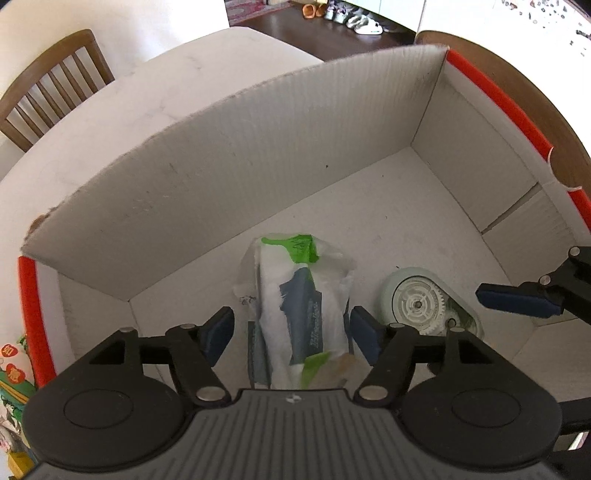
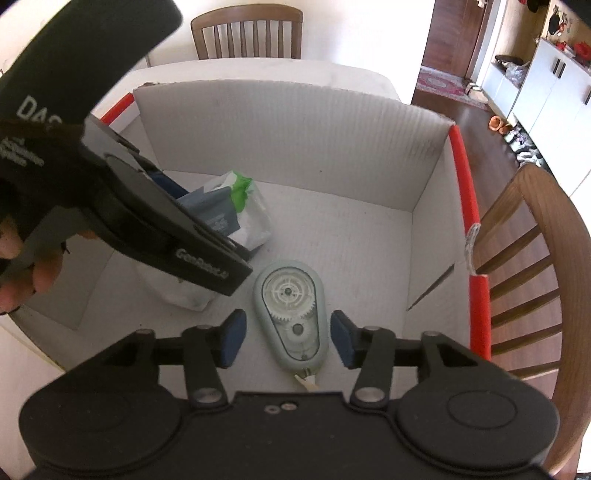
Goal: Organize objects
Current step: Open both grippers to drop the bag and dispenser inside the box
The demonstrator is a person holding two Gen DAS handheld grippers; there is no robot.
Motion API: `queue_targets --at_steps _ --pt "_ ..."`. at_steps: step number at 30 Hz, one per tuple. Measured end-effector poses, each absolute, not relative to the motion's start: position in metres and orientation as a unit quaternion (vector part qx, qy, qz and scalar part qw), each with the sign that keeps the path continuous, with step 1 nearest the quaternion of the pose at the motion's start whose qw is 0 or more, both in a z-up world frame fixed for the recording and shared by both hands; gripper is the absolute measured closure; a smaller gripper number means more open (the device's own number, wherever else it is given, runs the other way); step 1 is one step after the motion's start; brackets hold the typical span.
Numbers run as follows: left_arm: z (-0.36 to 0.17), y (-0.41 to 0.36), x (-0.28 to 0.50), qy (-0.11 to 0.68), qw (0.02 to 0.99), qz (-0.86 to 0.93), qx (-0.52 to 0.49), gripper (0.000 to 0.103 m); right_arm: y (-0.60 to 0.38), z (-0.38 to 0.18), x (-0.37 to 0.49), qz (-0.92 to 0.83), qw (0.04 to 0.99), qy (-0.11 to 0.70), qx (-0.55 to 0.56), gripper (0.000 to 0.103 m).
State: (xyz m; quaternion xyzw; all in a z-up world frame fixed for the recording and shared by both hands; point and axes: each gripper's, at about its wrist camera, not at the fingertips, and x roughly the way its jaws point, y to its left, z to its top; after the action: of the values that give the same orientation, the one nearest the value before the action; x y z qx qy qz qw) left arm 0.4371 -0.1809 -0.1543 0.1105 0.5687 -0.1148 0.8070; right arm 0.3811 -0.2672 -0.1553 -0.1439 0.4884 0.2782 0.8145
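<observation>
A white cardboard box with red edges (image 1: 258, 155) (image 2: 295, 122) sits on the table. On its floor lie a white, green and blue tissue pack (image 1: 303, 306) (image 2: 236, 210) and a pale green correction tape dispenser (image 1: 421, 299) (image 2: 291, 314). My left gripper (image 1: 291, 332) is open, its blue pads either side of the tissue pack without touching it. My right gripper (image 2: 286, 338) is open, its pads either side of the dispenser with gaps. The left gripper's body (image 2: 147, 214) covers part of the pack in the right wrist view.
The box stands on a white table (image 1: 110, 122). Wooden chairs stand at the far side (image 2: 247, 33) and at the right (image 2: 524, 266). Colourful packaging (image 1: 14, 373) lies outside the box at the left. One finger of the right gripper (image 1: 517, 299) reaches in from the right.
</observation>
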Motion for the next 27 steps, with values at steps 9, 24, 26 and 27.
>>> queue_targets --at_steps 9,24,26,27 --pt "-0.124 -0.168 0.419 0.541 0.828 -0.127 0.080 0.034 -0.274 -0.132 0.371 0.281 0.826 0.470 -0.132 0.052" --pt "-0.064 -0.123 0.351 0.458 0.879 -0.133 0.021 0.034 -0.279 -0.080 0.337 0.290 0.852 0.425 -0.094 0.050" --pt "-0.053 -0.112 0.339 0.447 0.885 -0.131 0.014 0.034 -0.280 -0.075 0.332 0.293 0.854 0.421 -0.085 0.047" --pt "-0.050 -0.106 0.333 0.442 0.888 -0.130 0.011 0.034 -0.279 -0.072 0.330 0.294 0.856 0.418 -0.081 0.046"
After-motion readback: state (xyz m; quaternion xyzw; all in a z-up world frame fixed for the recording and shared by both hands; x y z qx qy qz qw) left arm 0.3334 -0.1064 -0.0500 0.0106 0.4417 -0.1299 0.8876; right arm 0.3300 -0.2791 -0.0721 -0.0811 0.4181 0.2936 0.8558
